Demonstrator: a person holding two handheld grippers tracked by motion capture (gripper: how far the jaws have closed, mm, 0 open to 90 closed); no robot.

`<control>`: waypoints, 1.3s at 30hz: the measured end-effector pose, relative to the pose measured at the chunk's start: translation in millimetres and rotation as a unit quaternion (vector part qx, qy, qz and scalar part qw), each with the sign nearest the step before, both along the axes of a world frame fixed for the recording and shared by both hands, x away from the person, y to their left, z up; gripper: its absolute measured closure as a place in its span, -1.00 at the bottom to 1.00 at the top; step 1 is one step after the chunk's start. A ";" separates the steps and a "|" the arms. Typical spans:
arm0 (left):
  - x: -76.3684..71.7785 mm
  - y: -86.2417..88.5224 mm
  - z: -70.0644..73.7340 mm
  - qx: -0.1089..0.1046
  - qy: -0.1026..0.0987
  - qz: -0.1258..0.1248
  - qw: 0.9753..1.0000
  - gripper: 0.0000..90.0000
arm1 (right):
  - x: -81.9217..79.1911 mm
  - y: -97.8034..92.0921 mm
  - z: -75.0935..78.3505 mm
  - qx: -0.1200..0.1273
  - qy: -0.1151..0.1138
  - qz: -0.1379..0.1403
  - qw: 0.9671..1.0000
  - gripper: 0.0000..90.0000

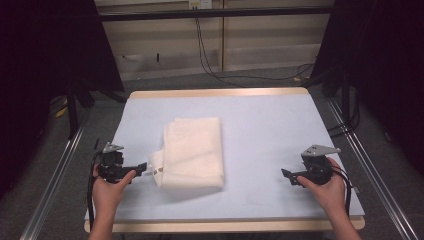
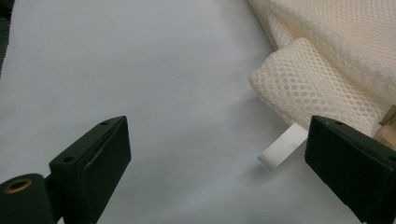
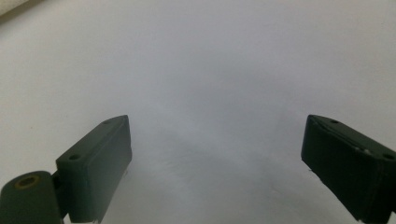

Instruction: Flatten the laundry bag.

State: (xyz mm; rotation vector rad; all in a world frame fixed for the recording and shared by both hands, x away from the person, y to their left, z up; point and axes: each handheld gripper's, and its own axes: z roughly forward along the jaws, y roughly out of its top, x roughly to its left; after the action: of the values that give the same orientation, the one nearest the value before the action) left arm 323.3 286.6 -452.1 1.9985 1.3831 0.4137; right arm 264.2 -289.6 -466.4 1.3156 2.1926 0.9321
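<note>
A folded cream mesh cloth (image 1: 194, 151) lies on the pale blue table cover (image 1: 265, 130), left of centre. My left gripper (image 1: 142, 167) is open at the cloth's near left corner, almost touching it. In the left gripper view (image 2: 217, 154) the mesh cloth (image 2: 317, 79) sits at upper right, a white label (image 2: 281, 151) hangs from it just inside the right jaw, and nothing is between the jaws. My right gripper (image 1: 286, 175) is open over bare cover at the right, well apart from the cloth; in the right gripper view (image 3: 215, 158) only a sliver of cloth (image 3: 14, 7) appears at top left.
The table's wooden edge (image 1: 220, 93) runs along the far side. Metal rails (image 1: 55, 170) flank the table on both sides. Black cables (image 1: 210, 65) trail on the floor behind. Dark curtains (image 1: 45, 50) stand at both sides.
</note>
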 end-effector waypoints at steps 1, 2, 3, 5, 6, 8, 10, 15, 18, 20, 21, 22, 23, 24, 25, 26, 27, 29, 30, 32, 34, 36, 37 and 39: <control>0.2 -1.5 1.4 0.000 -0.003 -0.002 1.000 -0.84 | -0.3 0.2 0.3 -0.001 -0.002 0.001 1.000 -0.82; -0.2 -3.8 1.8 0.001 -0.005 -0.003 1.000 -0.84 | -0.5 0.2 0.4 -0.001 -0.003 0.003 1.000 -0.82; -0.3 -4.6 2.0 0.003 -0.004 -0.006 1.000 -0.83 | -0.9 0.6 0.9 0.000 -0.003 0.004 1.000 -0.82; 0.0 -6.9 0.8 -0.008 -0.002 -0.006 1.000 -0.82 | -0.9 1.4 1.4 -0.002 -0.005 0.007 1.000 -0.82; 0.6 -7.2 0.2 -0.002 -0.002 -0.010 1.000 -0.82 | -1.4 2.1 2.0 -0.003 -0.002 0.004 1.000 -0.82; 1.3 -8.3 0.1 0.004 0.002 -0.018 1.000 -0.79 | -1.2 3.5 2.7 -0.005 -0.004 0.006 1.000 -0.82; 1.7 -10.7 0.0 -0.006 -0.001 -0.019 1.000 -0.71 | -1.1 3.9 2.4 -0.011 -0.006 0.006 1.000 -0.82; 2.9 -13.8 -4.5 -0.019 0.029 -0.046 0.998 -0.41 | -1.4 3.5 2.3 -0.014 -0.005 0.004 1.000 -0.82; 4.4 -17.8 -6.3 -0.013 0.026 -0.052 0.998 -0.32 | -1.3 3.5 1.6 -0.017 -0.005 0.003 1.000 -0.81; 4.9 -19.0 -6.8 -0.018 0.029 -0.055 0.998 -0.27 | -1.1 3.5 1.3 -0.020 -0.005 0.006 1.000 -0.81; 5.1 -21.0 -6.8 -0.022 0.028 -0.053 0.998 -0.26 | -1.2 4.3 0.9 -0.021 -0.004 0.008 1.000 -0.81; 5.4 -21.6 -6.5 -0.021 0.028 -0.056 0.998 -0.24 | -1.4 4.7 0.8 -0.022 -0.003 0.005 1.000 -0.81; 5.3 -21.6 -6.1 -0.021 0.031 -0.058 0.998 -0.22 | -1.5 5.2 0.6 -0.020 -0.002 0.008 1.000 -0.81; 4.9 -21.7 -5.9 -0.028 0.032 -0.054 0.998 -0.19 | -1.7 5.6 0.7 -0.021 -0.001 0.007 1.000 -0.81; 4.7 -20.9 -5.6 -0.036 0.036 -0.047 0.998 -0.18 | -1.9 6.0 0.6 -0.022 0.000 0.008 1.000 -0.81; 4.4 -18.7 -4.3 -0.038 0.039 -0.045 0.997 -0.18 | -2.2 6.1 0.6 -0.023 0.001 0.008 1.000 -0.81; 3.4 -18.6 -3.0 -0.047 0.039 -0.034 0.998 -0.21 | -2.3 5.8 0.6 -0.026 0.001 0.009 1.000 -0.81; 3.3 -17.2 -1.1 -0.047 0.039 -0.034 0.998 -0.27 | -2.1 4.7 0.3 -0.027 -0.003 0.012 1.000 -0.81; 2.7 -18.9 1.6 -0.057 0.037 -0.035 0.997 -0.27 | -2.3 4.6 0.5 -0.026 -0.004 0.009 1.000 -0.81; 2.3 -23.2 2.9 -0.064 0.037 -0.041 0.996 -0.29 | -3.0 4.6 1.1 -0.022 0.000 0.003 1.000 -0.81; 2.7 -29.2 2.6 -0.071 0.047 -0.057 0.995 -0.31 | -2.3 3.8 0.5 -0.026 -0.006 0.009 1.000 -0.81; 2.5 -35.1 0.6 -0.062 0.049 -0.058 0.995 -0.27 | -2.2 3.1 0.5 -0.030 -0.005 0.014 0.999 -0.80; 2.5 -35.1 0.6 -0.062 0.049 -0.058 0.995 -0.23 | -2.2 3.1 0.5 -0.030 -0.005 0.014 0.999 -0.80; 3.8 -37.4 -0.2 -0.065 0.050 -0.063 0.995 -0.13 | -2.6 4.0 0.6 -0.028 -0.002 0.010 1.000 -0.80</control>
State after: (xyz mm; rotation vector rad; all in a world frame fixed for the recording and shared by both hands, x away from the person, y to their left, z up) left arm 327.1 249.1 -452.3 2.0099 1.2996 0.1638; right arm 261.6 -285.6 -465.8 1.2678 2.2155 0.8735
